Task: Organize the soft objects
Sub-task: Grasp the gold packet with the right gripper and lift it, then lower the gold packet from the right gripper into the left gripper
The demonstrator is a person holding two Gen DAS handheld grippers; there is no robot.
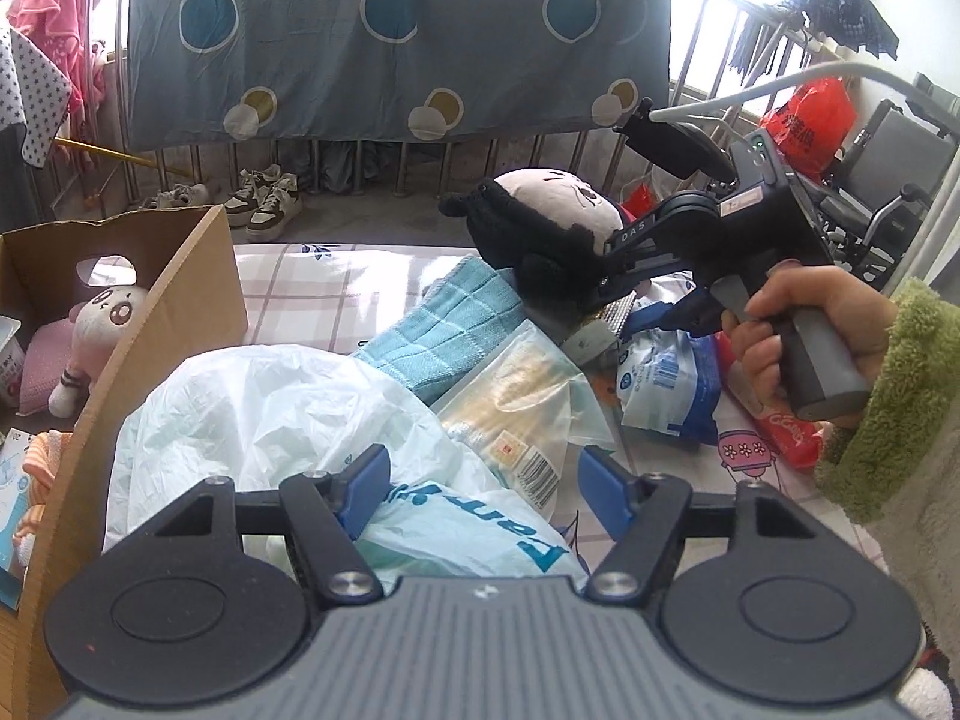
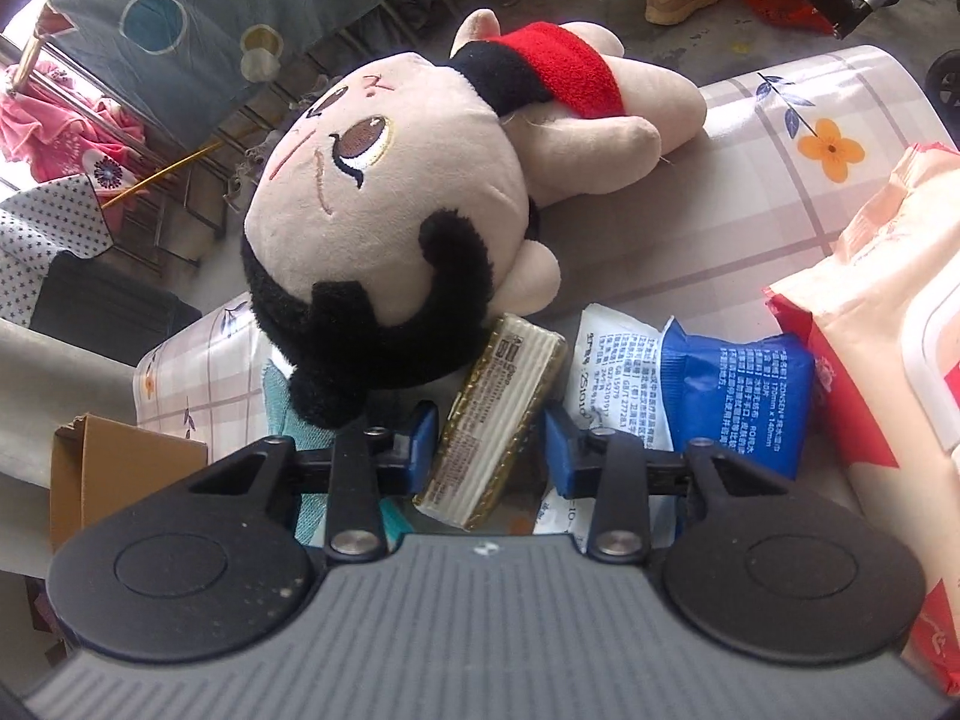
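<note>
Straddling a small tissue pack [image 2: 493, 420], my right gripper [image 2: 489, 441] has its left pad against the wrapper, the right one just clear: not yet a grip. The pack lies on the bed below the doll [image 2: 384, 204]; light, squashy, slick film, so I'd pinch across its short width. My left gripper [image 1: 483, 489] stands open over a white bag [image 1: 288, 414]: limp, best bunched.

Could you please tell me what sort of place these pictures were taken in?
Probably a lived-in home balcony or sunroom: a dotted bedsheet hangs drying on railings, sneakers sit on the floor, and a wheelchair stands nearby.
</note>
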